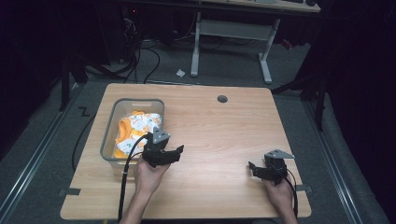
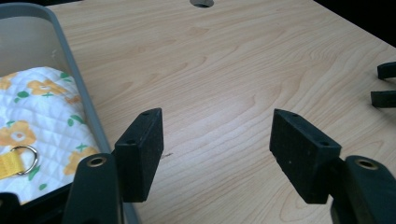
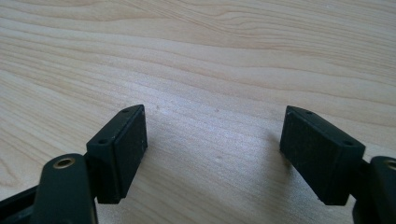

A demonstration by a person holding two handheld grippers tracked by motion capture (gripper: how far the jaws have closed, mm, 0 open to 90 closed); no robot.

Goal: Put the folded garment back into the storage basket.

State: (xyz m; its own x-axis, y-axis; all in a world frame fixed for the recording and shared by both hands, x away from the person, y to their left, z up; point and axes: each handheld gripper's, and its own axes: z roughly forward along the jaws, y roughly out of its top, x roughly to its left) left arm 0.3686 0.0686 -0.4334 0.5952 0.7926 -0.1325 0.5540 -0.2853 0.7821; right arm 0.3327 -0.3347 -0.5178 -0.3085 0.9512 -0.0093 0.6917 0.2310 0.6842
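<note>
A clear plastic bin (image 1: pixel 122 106) stands at the table's left and holds white quilted cloth with orange flowers (image 1: pixel 140 126). In the left gripper view the cloth (image 2: pixel 37 102) lies behind the bin's grey rim (image 2: pixel 74 65), with a metal ring on a yellow strap (image 2: pixel 25 158). My left gripper (image 1: pixel 179 150) hovers just right of the bin, open, with bare wood between its pads (image 2: pixel 140 154). My right gripper (image 1: pixel 252 168) rests near the table's front right, open over bare wood, and its fingertips (image 2: pixel 385 84) show in the left gripper view.
The wooden table (image 1: pixel 210 135) has a round cable hole (image 1: pixel 222 99) near its far edge. Beyond it stand a white desk frame (image 1: pixel 233 42) and floor cables. Dark surroundings close in on both sides.
</note>
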